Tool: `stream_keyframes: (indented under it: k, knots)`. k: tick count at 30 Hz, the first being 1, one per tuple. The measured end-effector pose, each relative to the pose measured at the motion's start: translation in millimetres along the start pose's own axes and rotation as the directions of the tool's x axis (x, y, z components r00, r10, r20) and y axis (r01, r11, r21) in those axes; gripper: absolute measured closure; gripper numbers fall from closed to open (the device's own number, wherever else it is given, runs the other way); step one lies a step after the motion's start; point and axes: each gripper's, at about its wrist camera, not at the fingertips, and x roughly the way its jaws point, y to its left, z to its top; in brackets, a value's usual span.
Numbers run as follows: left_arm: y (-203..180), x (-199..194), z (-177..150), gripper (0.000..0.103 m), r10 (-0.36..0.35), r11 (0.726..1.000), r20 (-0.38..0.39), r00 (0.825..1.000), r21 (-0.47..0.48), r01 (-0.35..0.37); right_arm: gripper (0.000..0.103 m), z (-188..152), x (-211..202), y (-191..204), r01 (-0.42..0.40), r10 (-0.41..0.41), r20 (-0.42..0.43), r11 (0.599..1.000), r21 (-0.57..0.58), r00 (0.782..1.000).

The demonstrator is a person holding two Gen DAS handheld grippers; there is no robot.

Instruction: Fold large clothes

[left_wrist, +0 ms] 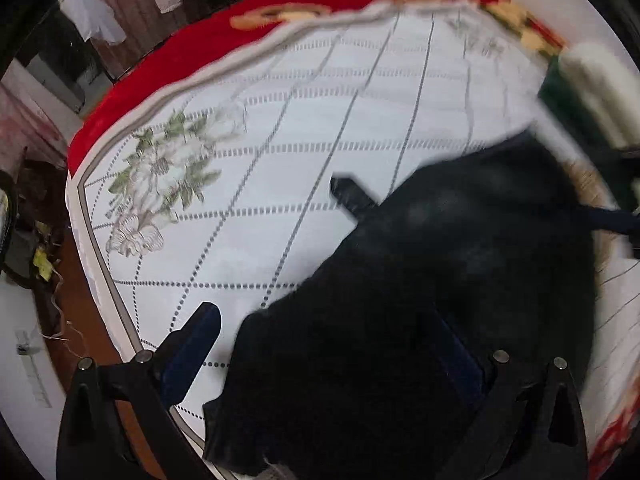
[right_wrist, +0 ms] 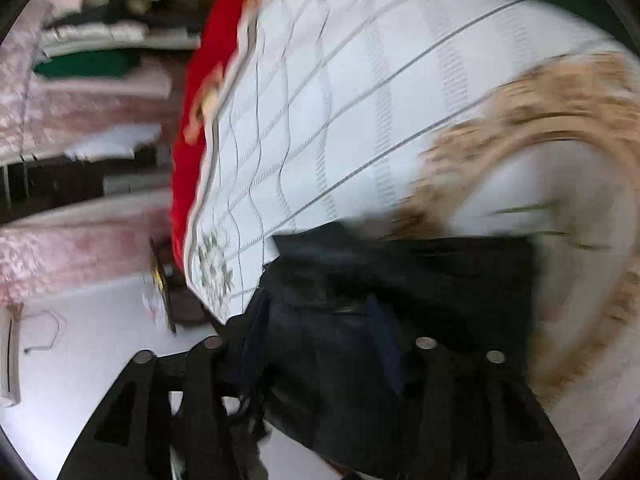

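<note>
A large black garment (left_wrist: 420, 280) lies on a white quilted bed cover (left_wrist: 280, 140) with grey grid lines. My left gripper (left_wrist: 320, 340) is open above the garment's near left edge; its left finger (left_wrist: 192, 352) stands over the cover and its right finger (left_wrist: 456, 352) is against the dark cloth. In the right wrist view the same garment (right_wrist: 400, 300) lies bunched at the bed's near edge. My right gripper (right_wrist: 316, 344) has dark cloth between its fingers (right_wrist: 384, 332); blur hides whether they are pressed on it.
A red blanket (left_wrist: 168, 68) borders the cover's far side. Another gripper (left_wrist: 616, 220) shows at the right edge of the left wrist view. A beige lace pattern (right_wrist: 540, 128) marks the cover. Folded clothes (right_wrist: 88, 48) are stacked on shelves. White floor (right_wrist: 80, 340) lies beside the bed.
</note>
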Motion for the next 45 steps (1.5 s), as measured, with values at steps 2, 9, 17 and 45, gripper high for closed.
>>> stream_keyframes:
  k: [2,9,17,45]
  knots:
    - [-1.0,15.6,-5.4,0.000,0.000,1.000,-0.012,1.000,0.005,0.000,0.023,-11.6,-28.5,-33.0,0.069,-0.070,0.074,0.997,0.019,0.995]
    - [6.9,22.8,-5.5,0.000,-0.051,0.998,-0.025,0.998,-0.038,0.050,0.022,-45.9,18.4,-143.8,-0.210,0.223,-0.075,0.967,0.144,0.972]
    - [7.9,28.8,-5.1,0.000,-0.068,0.998,-0.034,0.997,-0.009,0.068,0.034,-54.4,45.7,-118.1,-0.277,0.282,-0.077,0.958,0.069,0.956]
    - [-1.5,-2.0,-43.6,0.000,-0.074,0.997,0.000,0.997,0.010,0.074,0.044,-58.5,-27.4,-88.7,0.289,-0.307,0.121,0.947,0.142,0.944]
